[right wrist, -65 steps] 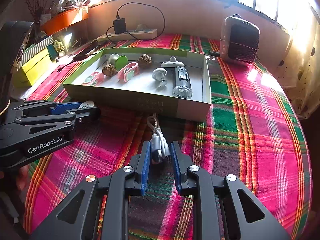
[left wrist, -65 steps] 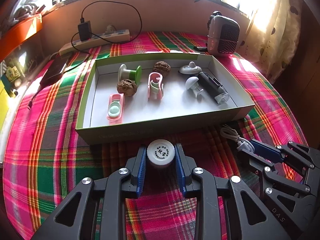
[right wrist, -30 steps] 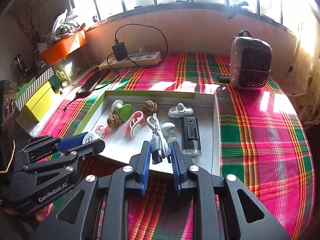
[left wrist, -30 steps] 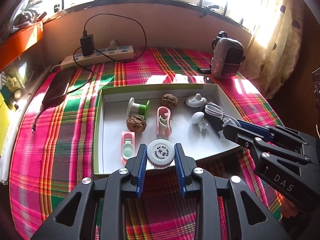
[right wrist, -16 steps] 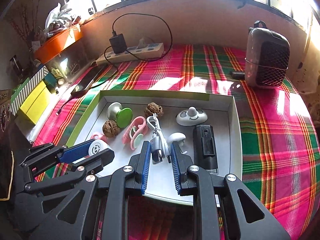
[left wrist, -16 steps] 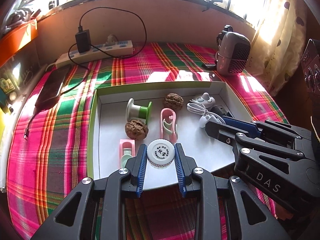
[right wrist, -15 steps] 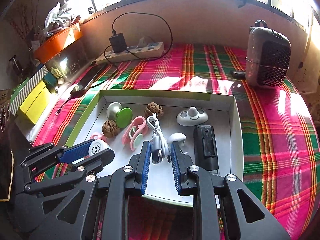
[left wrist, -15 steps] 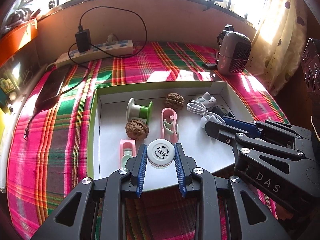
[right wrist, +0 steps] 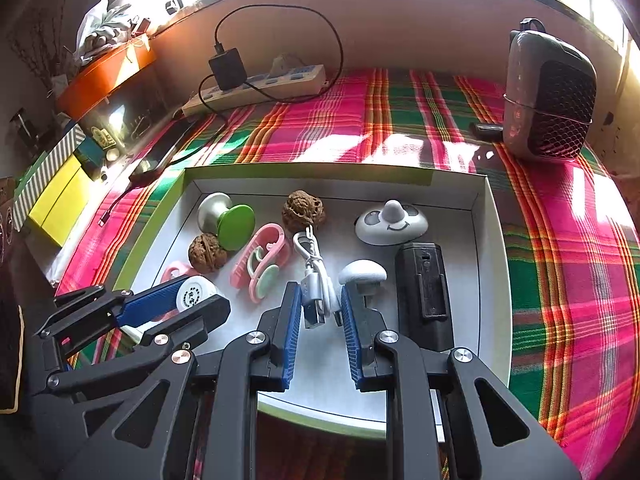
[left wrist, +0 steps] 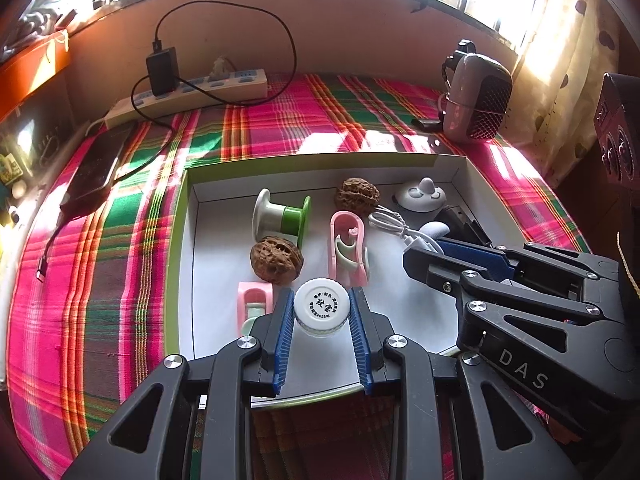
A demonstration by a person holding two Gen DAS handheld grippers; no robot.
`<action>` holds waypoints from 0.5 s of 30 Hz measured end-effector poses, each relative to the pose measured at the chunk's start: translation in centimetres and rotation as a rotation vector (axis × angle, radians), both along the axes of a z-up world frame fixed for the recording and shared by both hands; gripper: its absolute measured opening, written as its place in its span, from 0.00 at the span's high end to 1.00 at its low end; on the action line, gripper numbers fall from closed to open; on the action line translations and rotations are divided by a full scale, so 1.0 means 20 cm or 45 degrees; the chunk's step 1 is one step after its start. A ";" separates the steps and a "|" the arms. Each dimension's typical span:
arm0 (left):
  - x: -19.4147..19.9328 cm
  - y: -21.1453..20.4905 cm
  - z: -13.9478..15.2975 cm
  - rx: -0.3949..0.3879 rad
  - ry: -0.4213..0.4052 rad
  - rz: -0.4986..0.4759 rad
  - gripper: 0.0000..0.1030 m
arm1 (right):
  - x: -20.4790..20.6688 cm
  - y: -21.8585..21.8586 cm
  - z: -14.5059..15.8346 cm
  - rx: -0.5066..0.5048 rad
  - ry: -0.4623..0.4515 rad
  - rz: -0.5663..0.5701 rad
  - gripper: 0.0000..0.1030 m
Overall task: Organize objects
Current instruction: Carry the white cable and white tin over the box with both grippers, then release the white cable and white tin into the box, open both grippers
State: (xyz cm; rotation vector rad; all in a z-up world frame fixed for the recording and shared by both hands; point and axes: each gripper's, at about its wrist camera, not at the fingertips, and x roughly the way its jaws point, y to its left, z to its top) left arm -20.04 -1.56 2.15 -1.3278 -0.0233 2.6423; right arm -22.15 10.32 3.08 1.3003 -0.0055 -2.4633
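A shallow white box with a green rim [left wrist: 178, 248] [right wrist: 494, 240] lies on the plaid cloth. My left gripper [left wrist: 321, 312] is shut on a small white bottle cap [left wrist: 321, 306] over the box's near part; the cap also shows in the right wrist view [right wrist: 194, 294]. My right gripper [right wrist: 318, 312] has its jaws slightly apart, and a coiled white USB cable [right wrist: 314, 280] lies between them on the box floor. The cable also shows in the left wrist view [left wrist: 394, 226].
In the box lie two walnuts [left wrist: 275, 260] [right wrist: 303, 208], a green-and-white spool [left wrist: 282, 218], pink clips [left wrist: 347, 246], a panda-face piece [right wrist: 392, 224], a white mushroom knob [right wrist: 362, 274] and a black device [right wrist: 424, 288]. A heater [right wrist: 548, 96], power strip [left wrist: 188, 94] and phone [left wrist: 96, 166] lie beyond.
Both grippers have moved forward and lower over the box. The right gripper's jaws have parted and the cable now rests on the box floor. The left gripper still holds the cap.
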 end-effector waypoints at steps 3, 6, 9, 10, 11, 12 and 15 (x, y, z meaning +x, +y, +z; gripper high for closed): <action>-0.01 0.00 0.00 0.004 0.002 -0.002 0.75 | -0.01 0.00 -0.01 0.009 -0.002 -0.003 0.79; -0.01 0.01 0.00 -0.012 0.006 -0.014 0.75 | -0.01 0.00 -0.01 0.034 0.004 -0.008 0.79; -0.01 0.01 -0.01 -0.013 0.007 -0.015 0.75 | -0.01 0.01 -0.01 0.037 0.003 -0.011 0.79; -0.01 0.01 -0.01 -0.015 0.007 -0.016 0.75 | -0.01 0.01 -0.02 0.038 0.003 -0.012 0.79; 0.00 0.01 -0.01 -0.018 0.008 -0.017 0.75 | -0.01 0.01 -0.02 0.041 0.005 -0.013 0.79; -0.01 0.01 -0.01 -0.014 0.007 -0.016 0.75 | -0.01 0.00 -0.02 0.046 0.008 -0.013 0.79; -0.01 0.02 -0.01 -0.015 0.007 -0.016 0.75 | -0.01 0.01 -0.02 0.048 0.008 -0.013 0.79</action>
